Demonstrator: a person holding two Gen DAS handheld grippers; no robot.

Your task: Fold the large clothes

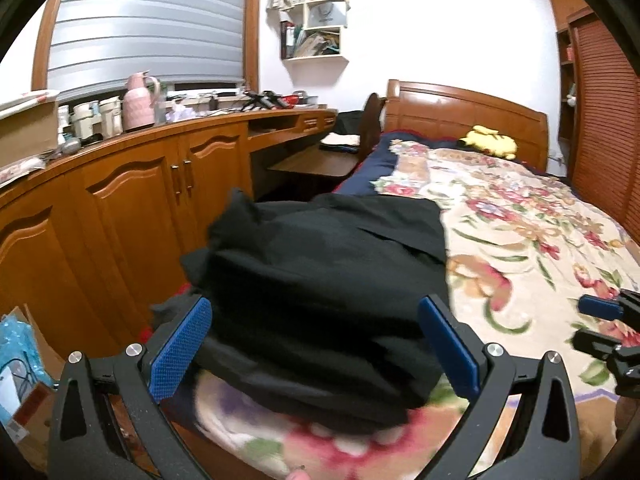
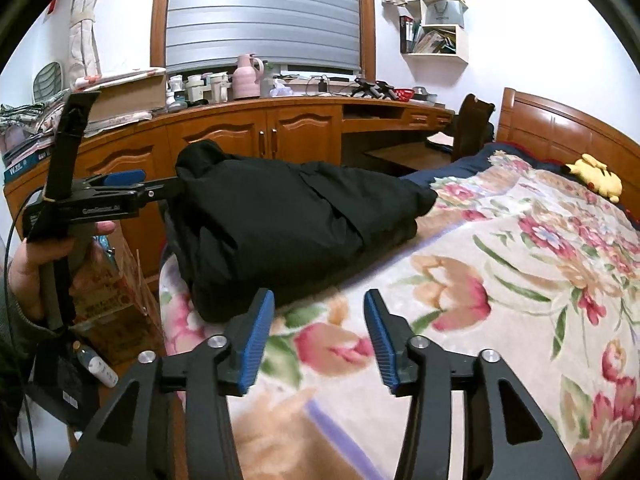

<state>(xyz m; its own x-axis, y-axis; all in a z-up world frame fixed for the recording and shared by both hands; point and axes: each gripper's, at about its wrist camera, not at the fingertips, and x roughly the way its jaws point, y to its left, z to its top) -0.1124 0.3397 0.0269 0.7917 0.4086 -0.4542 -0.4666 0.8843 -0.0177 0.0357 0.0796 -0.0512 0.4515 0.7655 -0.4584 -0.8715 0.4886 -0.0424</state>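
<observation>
A large black garment [image 1: 320, 280] lies bunched in folds on the left side of the bed's floral blanket [image 1: 540, 232]; it also shows in the right wrist view [image 2: 280, 220]. My left gripper [image 1: 316, 344] is open wide, its blue pads on either side of the garment's near end, not closed on it. It shows from the side in the right wrist view [image 2: 160, 188], against the garment's left end. My right gripper [image 2: 318, 340] is open and empty above the blanket [image 2: 500, 300], just right of the garment's near edge. Its tips show at the right edge of the left wrist view [image 1: 600, 324].
A wooden cabinet run [image 1: 132, 188] with a cluttered counter runs along the left of the bed. A wooden headboard [image 1: 464, 116] and a yellow plush toy [image 1: 490, 140] are at the far end. A cardboard box [image 2: 112, 292] and a bottle [image 2: 98, 366] sit on the floor.
</observation>
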